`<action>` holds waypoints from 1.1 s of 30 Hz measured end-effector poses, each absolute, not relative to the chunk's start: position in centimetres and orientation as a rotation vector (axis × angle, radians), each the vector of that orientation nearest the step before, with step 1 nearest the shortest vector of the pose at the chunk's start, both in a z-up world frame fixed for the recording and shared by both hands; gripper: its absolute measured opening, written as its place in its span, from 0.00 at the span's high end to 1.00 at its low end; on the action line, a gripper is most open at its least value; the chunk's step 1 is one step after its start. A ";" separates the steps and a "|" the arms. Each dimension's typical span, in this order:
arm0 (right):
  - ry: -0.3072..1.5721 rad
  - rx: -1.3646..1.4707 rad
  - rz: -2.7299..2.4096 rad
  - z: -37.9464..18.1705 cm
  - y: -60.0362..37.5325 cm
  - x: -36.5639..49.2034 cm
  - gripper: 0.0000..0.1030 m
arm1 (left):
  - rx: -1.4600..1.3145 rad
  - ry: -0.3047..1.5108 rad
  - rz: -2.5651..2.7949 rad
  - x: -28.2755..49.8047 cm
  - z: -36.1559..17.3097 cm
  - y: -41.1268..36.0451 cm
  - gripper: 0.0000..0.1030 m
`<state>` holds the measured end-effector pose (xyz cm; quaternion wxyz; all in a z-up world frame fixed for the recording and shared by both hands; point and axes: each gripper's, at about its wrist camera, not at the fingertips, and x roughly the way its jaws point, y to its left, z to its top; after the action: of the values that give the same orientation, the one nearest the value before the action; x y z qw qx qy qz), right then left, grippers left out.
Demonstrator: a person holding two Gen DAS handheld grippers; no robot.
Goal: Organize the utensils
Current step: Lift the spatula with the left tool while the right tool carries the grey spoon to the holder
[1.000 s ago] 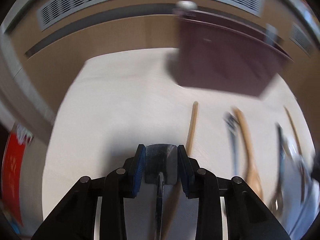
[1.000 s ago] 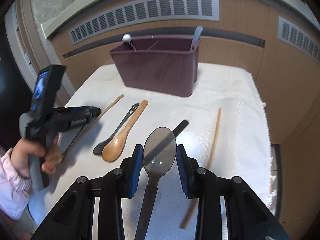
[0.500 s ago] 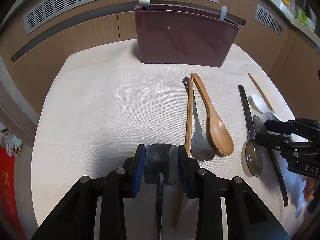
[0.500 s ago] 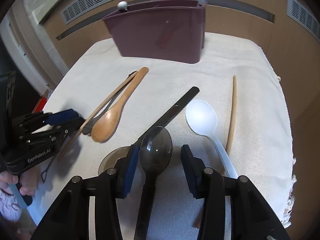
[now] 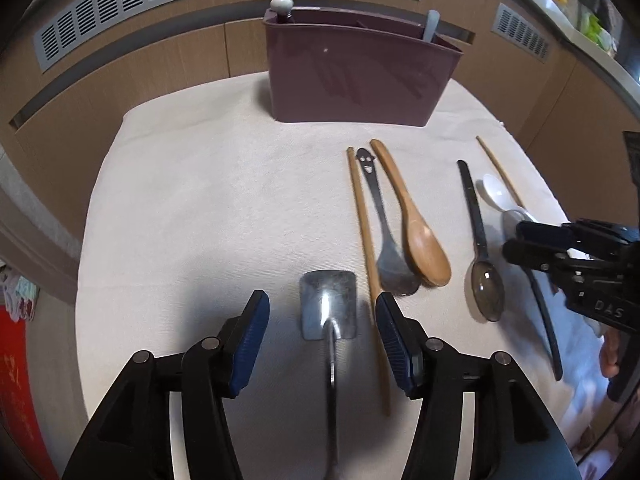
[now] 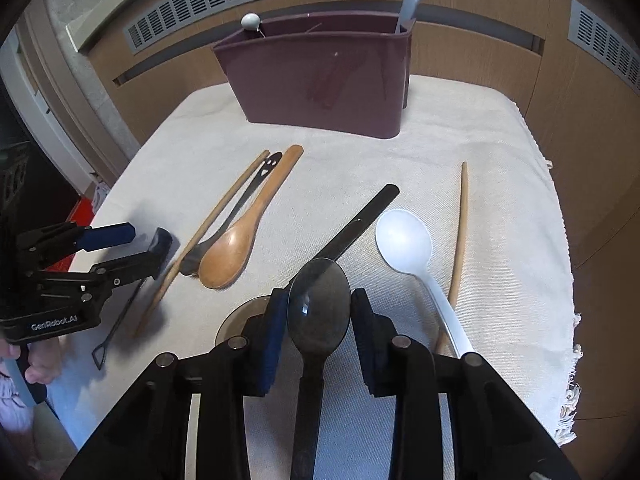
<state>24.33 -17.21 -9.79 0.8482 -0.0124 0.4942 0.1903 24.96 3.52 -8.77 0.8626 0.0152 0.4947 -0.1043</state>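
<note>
My left gripper [image 5: 322,320] is open; a metal shovel-shaped spoon [image 5: 329,310] lies on the cloth between its fingers. My right gripper [image 6: 319,312] has its pads against a smoky translucent spoon [image 6: 319,304], and I cannot tell whether it grips it. A second smoky spoon [image 5: 486,286] lies beside it. A wooden spoon [image 6: 236,248], a dark smiley-handled spoon [image 6: 256,184], a wooden chopstick [image 6: 218,220], a white plastic spoon [image 6: 404,240] and another chopstick [image 6: 460,232] lie on the cloth. The maroon utensil holder [image 6: 324,84] stands at the back.
The cream cloth [image 5: 200,208] covers the table; its frayed edge [image 6: 568,380] is at the right. The holder contains a white-knobbed utensil [image 5: 281,5] and a pale handle [image 5: 431,24]. Wooden cabinets with vents stand behind. A red object [image 5: 16,392] is at floor level on the left.
My left gripper has opened and let the shovel spoon rest on the cloth. My right gripper has narrowed around the smoky spoon.
</note>
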 end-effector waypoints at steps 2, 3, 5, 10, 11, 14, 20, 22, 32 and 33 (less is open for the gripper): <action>1.032 -0.032 0.399 -9.5 -17.4 24.1 0.71 | 0.018 1.061 -0.214 25.5 -9.0 3.7 0.45; 1.028 -0.032 0.400 -9.5 -17.4 24.0 0.71 | 0.008 1.078 -0.213 25.8 -9.3 3.7 0.45; 1.027 -0.030 0.402 -9.4 -17.5 24.0 0.71 | -0.003 1.115 -0.204 26.5 -10.0 3.4 0.45; 1.011 -0.033 0.386 -9.1 -17.9 23.6 0.71 | -0.012 1.063 -0.182 26.4 -9.9 2.9 0.68; 1.008 -0.033 0.387 -8.9 -17.9 23.5 0.71 | -0.023 1.051 -0.189 26.0 -9.8 3.0 0.68; 0.980 -0.025 0.400 -8.1 -18.3 23.0 0.71 | -0.031 0.985 -0.196 24.5 -8.4 2.9 0.68; 0.940 -0.015 0.412 -6.9 -18.4 22.6 0.71 | -0.051 0.807 -0.215 21.6 -3.8 3.1 0.68; 0.919 -0.014 0.409 -6.3 -18.4 22.3 0.71 | -0.050 0.753 -0.224 21.0 -2.3 3.0 0.68; 0.793 -0.019 0.430 -1.8 -18.2 20.9 0.71 | -0.089 0.597 -0.274 20.7 3.0 2.5 0.68; 0.770 -0.009 0.436 -0.8 -18.3 21.0 0.71 | -0.098 0.578 -0.288 21.1 3.9 2.5 0.68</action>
<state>21.00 -18.30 -0.80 0.9037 -0.0042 0.3724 0.2112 21.12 2.46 3.94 0.9472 -0.0484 0.2837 -0.1414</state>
